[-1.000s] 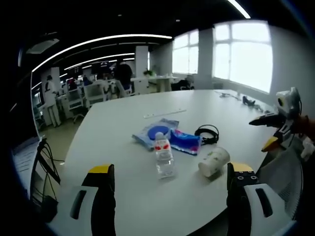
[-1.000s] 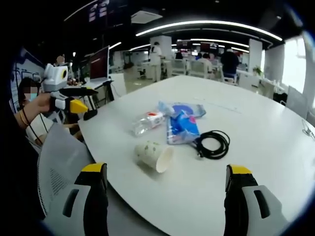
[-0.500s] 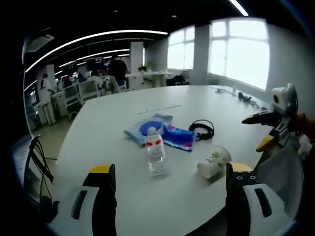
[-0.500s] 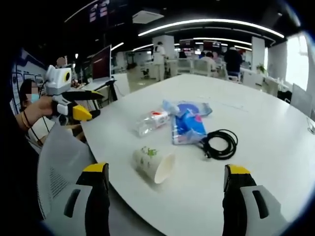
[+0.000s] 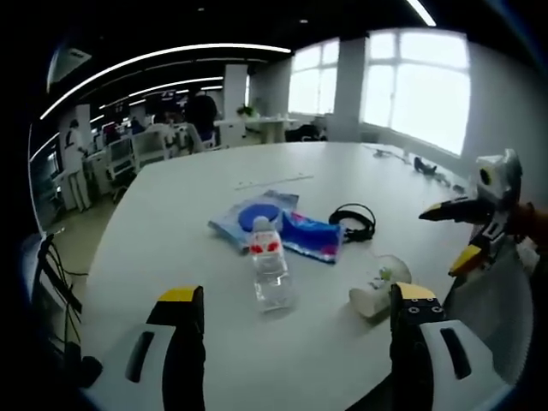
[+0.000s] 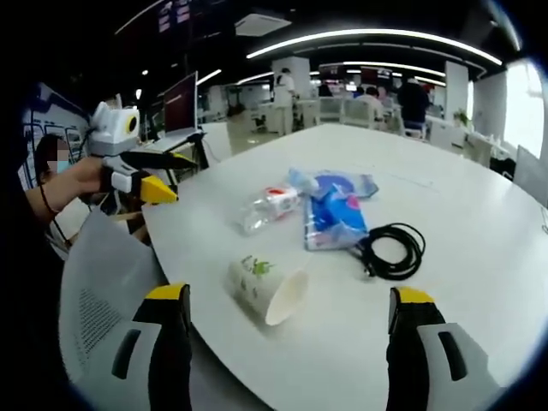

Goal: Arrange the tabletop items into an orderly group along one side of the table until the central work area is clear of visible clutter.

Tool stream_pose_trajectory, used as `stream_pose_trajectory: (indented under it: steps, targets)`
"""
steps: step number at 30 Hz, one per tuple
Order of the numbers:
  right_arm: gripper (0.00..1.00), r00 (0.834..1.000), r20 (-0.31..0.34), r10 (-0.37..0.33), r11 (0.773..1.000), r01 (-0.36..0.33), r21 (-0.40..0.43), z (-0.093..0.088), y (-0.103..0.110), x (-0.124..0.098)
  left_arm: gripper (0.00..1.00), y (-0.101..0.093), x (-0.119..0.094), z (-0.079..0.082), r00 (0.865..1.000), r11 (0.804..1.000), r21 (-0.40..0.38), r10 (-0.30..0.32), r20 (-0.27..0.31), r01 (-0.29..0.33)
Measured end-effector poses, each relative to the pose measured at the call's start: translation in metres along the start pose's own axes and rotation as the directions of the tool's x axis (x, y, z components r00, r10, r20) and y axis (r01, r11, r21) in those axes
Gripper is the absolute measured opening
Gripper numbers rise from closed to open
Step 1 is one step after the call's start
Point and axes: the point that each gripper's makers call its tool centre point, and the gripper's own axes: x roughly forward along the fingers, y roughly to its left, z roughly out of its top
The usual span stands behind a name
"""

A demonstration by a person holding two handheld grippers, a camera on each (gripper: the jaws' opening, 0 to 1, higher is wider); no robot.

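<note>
On the white table (image 5: 163, 231) a clear water bottle (image 5: 272, 272) with a red label lies on its side. Beyond it are two blue packets (image 5: 291, 229) and a coiled black cable (image 5: 353, 224). A paper cup (image 5: 377, 287) lies tipped over near the edge. My left gripper (image 5: 297, 294) hangs open short of the bottle, with my right gripper (image 5: 443, 241) open off the table's right edge. In the right gripper view, my right gripper (image 6: 289, 294) stands open just before the cup (image 6: 264, 284). The bottle (image 6: 264, 208), packets (image 6: 334, 218) and cable (image 6: 390, 251) lie beyond it. My left gripper (image 6: 181, 176) is open at the left.
A grey mesh chair back (image 6: 94, 295) stands between me and the table edge (image 6: 197, 282). A thin white strip (image 5: 274, 180) and small dark items (image 5: 428, 174) lie on the table's far side. Office desks and people are far behind.
Both views have shifted slightly and the cup and bottle look a little closer. The items on the table have not moved. Both grippers stay open.
</note>
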Motion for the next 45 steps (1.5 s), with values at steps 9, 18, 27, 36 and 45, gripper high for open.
stream_pose_trajectory:
  steps: [9, 18, 27, 36, 45]
  targets:
    - [0.94, 1.0, -0.004, -0.01, 1.0, 0.01, -0.001, 0.004, -0.013, 0.01, 0.85, 0.01, 0.02, 0.006, 1.0, 1.0, -0.021, 0.002, -0.001, -0.002]
    - [0.94, 0.999, -0.022, -0.024, 1.0, 0.023, -0.011, 0.005, -0.026, 0.015, 0.8, 0.018, 0.038, 0.006, 0.999, 1.0, -0.014, -0.002, -0.044, 0.001]
    - [0.94, 0.998, -0.046, -0.031, 0.999, 0.031, -0.007, 0.0, -0.031, 0.019, 0.75, 0.021, 0.053, 0.002, 0.991, 0.999, -0.031, -0.019, -0.133, 0.015]
    - [0.95, 0.997, -0.067, -0.033, 0.999, 0.033, -0.002, -0.005, -0.034, 0.023, 0.69, 0.016, 0.072, 0.002, 0.98, 0.999, -0.022, -0.047, -0.195, 0.043]
    - [0.95, 0.996, -0.081, -0.049, 0.999, 0.049, 0.001, -0.009, -0.042, 0.024, 0.68, 0.014, 0.091, -0.001, 0.97, 0.997, 0.002, -0.069, -0.233, 0.071]
